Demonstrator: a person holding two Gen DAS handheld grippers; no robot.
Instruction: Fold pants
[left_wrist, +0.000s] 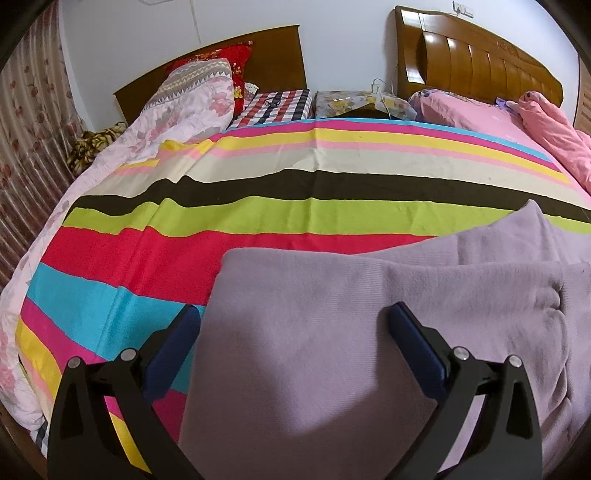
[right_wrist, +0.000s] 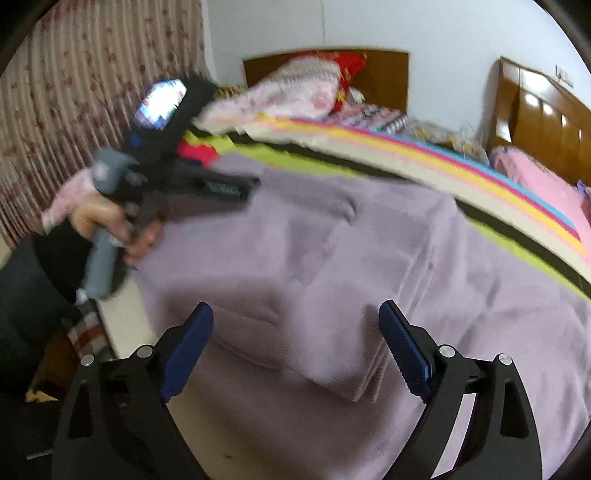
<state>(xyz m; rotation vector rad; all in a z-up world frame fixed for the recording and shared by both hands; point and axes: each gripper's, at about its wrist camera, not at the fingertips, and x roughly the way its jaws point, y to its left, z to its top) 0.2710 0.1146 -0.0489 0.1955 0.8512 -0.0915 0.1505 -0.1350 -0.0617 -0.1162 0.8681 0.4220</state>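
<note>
Jaws released on both left gripper (left_wrist: 295, 321) and right gripper (right_wrist: 295, 321), nothing clamped. Lilac fuzzy knit pants (right_wrist: 332, 251), partly folded, lying on striped bed cover (left_wrist: 221, 218), near side.

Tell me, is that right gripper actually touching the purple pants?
Cannot tell. In the right wrist view the right gripper stands open over the pants, but blur and angle hide any contact or gap.
</note>
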